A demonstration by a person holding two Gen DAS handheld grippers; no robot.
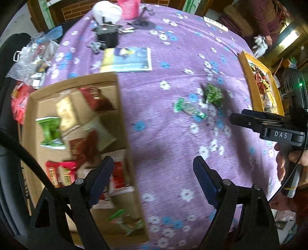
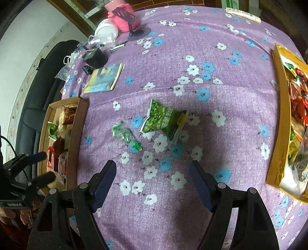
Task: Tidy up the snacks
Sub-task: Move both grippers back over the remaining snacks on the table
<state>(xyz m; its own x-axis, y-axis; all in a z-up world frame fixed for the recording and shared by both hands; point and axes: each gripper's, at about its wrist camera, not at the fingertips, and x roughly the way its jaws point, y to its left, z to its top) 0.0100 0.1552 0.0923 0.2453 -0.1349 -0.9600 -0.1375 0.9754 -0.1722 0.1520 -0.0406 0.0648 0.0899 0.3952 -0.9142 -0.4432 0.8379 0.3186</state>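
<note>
Your left gripper (image 1: 153, 181) hangs over the right wall of the cardboard box (image 1: 123, 119) at the left of the table, its blue-padded fingers (image 1: 101, 180) spread wide apart with nothing between them. One finger lies over the box interior, the other over the purple flowered tablecloth (image 1: 173, 57).

The box holds a loose pile of snack packets: red ones (image 1: 61, 173), a green one (image 1: 51, 130) and a gold one (image 1: 65, 113), with another green packet near the box's near end (image 1: 125, 221).

Your right gripper (image 2: 153, 182) points down at bare cloth near the table's middle, jaws likewise apart and empty. Just beyond its fingertips (image 2: 198, 182) lie two loose snacks, close together but not touching: a large green pouch (image 2: 165, 121), crumpled and lying flat, and to its left a small green wrapped candy (image 2: 127, 137). Neither gripper touches them.

At the right edge of the table sits a yellow tray (image 2: 277, 119) heaped with mixed packets, mostly red.

Toward the far left of the cloth you see a thin booklet (image 2: 104, 78), a black pot (image 1: 107, 35), a white container (image 2: 105, 30) on its side and a pink knitted item (image 2: 125, 17). In the left view, your right hand (image 1: 288, 163) grips the handle of the right tool at the far right.
</note>
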